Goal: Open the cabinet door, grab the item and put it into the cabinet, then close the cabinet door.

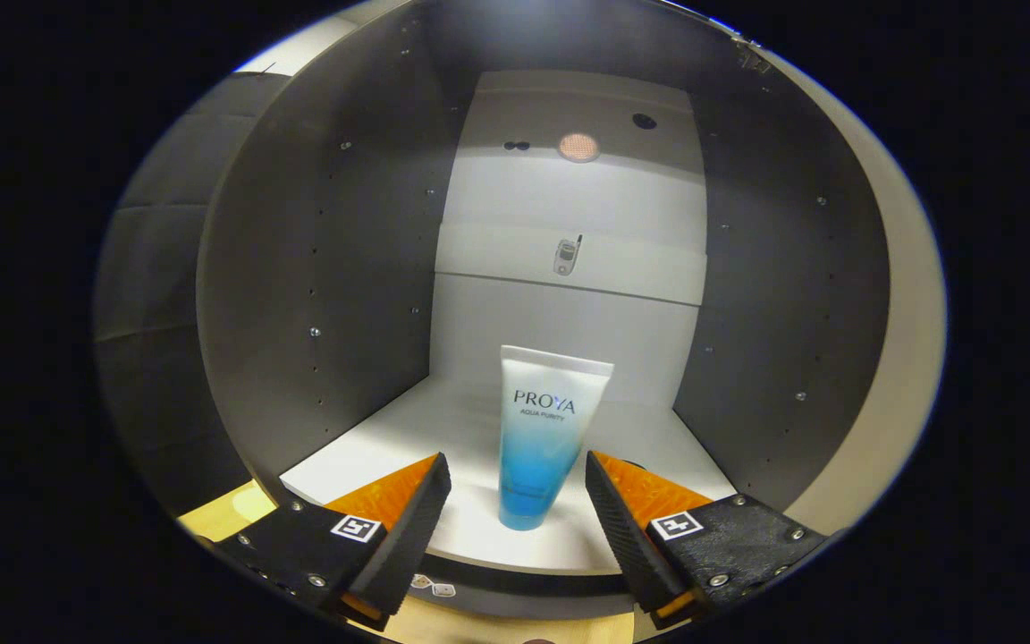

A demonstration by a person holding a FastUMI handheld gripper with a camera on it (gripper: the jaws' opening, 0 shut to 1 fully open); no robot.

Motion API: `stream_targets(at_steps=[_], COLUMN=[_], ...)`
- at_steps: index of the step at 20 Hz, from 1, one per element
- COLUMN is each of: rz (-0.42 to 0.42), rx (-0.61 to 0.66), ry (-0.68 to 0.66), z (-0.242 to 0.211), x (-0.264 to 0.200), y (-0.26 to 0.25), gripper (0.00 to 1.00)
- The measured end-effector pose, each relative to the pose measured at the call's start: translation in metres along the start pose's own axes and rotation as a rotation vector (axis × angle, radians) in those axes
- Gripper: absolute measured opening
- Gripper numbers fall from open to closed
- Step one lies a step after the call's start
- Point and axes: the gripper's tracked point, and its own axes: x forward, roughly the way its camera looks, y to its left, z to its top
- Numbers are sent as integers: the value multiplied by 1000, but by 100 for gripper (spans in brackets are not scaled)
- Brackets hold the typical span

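The open cabinet (336,295) has dark side walls and a pale floor. The tube (544,438) stands upright on that floor, cap down, long axis vertical, just ahead of my gripper (517,487). My fingers are spread apart, touching nothing; I judge withdrawal comes next.

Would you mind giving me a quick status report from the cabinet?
Gripper open, fingers apart either side of the tube, not touching. Tube stands upright on the cabinet floor, cap down. Door open, nothing in the way.
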Motion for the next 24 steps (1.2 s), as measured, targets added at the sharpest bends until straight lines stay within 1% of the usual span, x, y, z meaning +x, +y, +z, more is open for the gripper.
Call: stream_targets(at_steps=[2,7,12,15,18,22,24], rz=[-17,3,-25,-30,0,19,63], rx=[24,70,29,47,103,140,182], ry=[-4,-13,-56,-75,-77,-90,-88], z=[5,15,27,32,31,32,32], x=[-17,-76,-145,-191,-239,-305,-340], y=[-3,4,7,14,27,40,56], gripper=[94,95,95,94,94,94,94])
